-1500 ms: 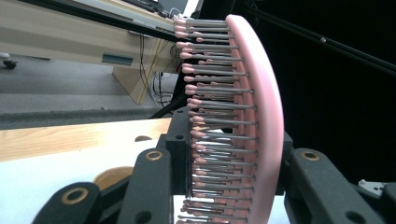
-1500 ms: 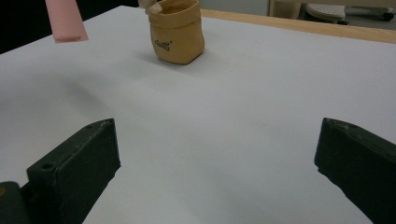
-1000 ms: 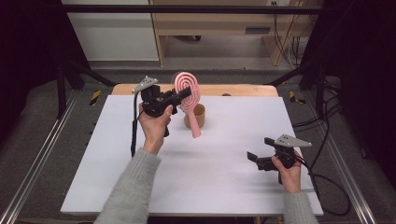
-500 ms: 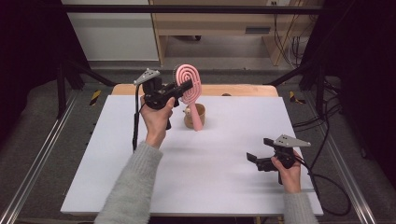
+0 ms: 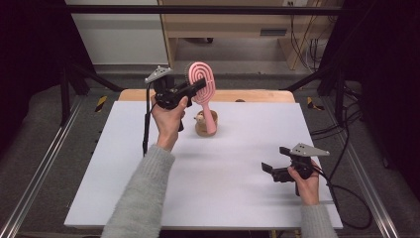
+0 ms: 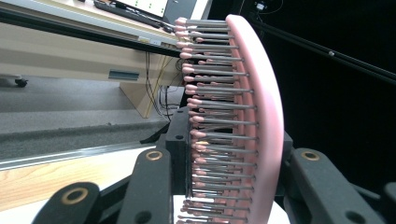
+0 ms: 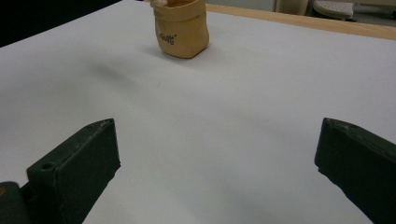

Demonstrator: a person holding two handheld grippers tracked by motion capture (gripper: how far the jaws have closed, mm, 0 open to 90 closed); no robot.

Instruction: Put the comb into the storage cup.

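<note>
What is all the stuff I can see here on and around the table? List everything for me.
hairbrush: 1, pink with grey bristles, upright, head clamped in the left gripper, handle reaching down to the pouch
pouch: 1, tan, small, with printed lettering, on the board toward its far side
board: 1, white, covering the table
table edge: 1, light wood, showing beyond the board
desk: 1, light wood, beyond the table
cables: several, dark, by the desk at the back right
left gripper: 1, black, raised over the far part of the board, shut on the hairbrush
right gripper: 1, black, low over the board's near right, jaws open with nothing between them
sleeves: 2, grey knit, coming in from the near edge
</note>
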